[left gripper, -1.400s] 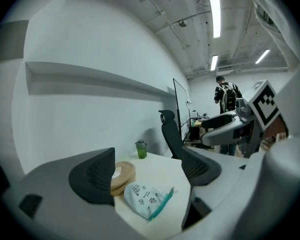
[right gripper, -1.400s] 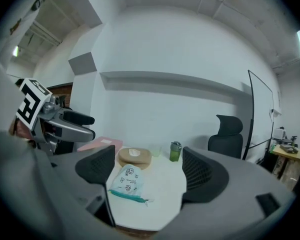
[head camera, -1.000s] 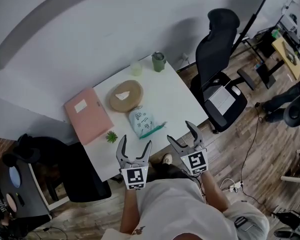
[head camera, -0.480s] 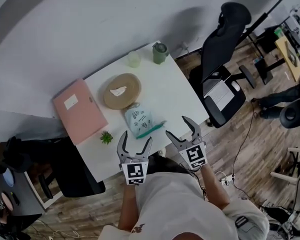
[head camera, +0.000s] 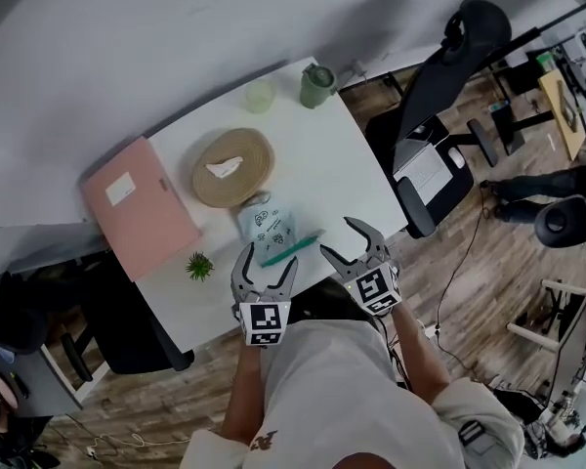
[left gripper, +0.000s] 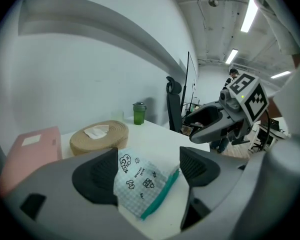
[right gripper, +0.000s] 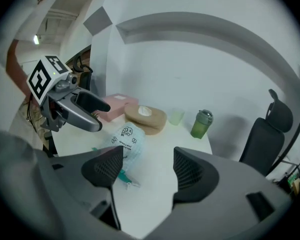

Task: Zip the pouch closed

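Now nearer pouch (head camera: 271, 231), left gripper (head camera: 267, 262) spread, right gripper (head camera: 338, 237) just closing somewhat, both empty

Head view looks down; both gripper views face the pouch (left gripper: 142, 181).

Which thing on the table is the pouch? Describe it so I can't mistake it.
Start at the white table and find the round tan woven tray at its middle. Just on the person's side of that tray lies the pouch, flat near the table edge. It alone is pale checked fabric with small black doodles and a teal zipper strip along one side.
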Motion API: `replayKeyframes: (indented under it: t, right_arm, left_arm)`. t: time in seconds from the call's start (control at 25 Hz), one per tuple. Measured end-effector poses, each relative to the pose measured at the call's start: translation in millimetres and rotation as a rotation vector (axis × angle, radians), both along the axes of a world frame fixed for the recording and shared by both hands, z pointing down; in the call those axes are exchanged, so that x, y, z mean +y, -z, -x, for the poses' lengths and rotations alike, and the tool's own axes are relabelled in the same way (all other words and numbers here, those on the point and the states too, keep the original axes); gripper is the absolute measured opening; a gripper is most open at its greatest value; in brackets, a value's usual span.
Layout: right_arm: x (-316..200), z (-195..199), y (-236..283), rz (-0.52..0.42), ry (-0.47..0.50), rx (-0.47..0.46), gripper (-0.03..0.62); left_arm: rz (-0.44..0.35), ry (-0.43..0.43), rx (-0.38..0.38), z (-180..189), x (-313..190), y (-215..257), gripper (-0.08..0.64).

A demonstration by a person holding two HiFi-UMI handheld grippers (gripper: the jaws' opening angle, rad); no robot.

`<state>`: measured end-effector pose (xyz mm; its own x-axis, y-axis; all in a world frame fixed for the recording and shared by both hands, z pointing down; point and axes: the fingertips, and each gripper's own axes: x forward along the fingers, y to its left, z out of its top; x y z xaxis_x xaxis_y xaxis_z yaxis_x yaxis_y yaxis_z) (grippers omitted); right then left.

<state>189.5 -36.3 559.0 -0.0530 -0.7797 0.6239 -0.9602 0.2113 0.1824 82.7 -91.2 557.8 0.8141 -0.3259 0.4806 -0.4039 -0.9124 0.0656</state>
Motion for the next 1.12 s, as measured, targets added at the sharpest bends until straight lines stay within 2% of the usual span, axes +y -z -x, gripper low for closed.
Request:
replayKeyframes:
  t: [0.2,0.44,0.64,1.12]
  right_arm:
    - [-1,-2,-24,0.084,0.107,0.021,0.268]
    - [-4,-8,-51,0.147,0.266,0.036,0.217]
    - [0,-10,-70,0.171,0.427,0.034,0.204]
    - [15,-11,-103,0.215,0.775,0.073,0.149]
  left_arm:
    - [0.048,0.008,-0.032,-6,8,-23,0.367]
    - [0.081,0.066,-0.077,-14,19,-44,0.33]
    - [0.101,0.162,-0.112,-24,33,-55,0.296]
    - [0.172,0.364,-0.135,-60,63,-83,0.215]
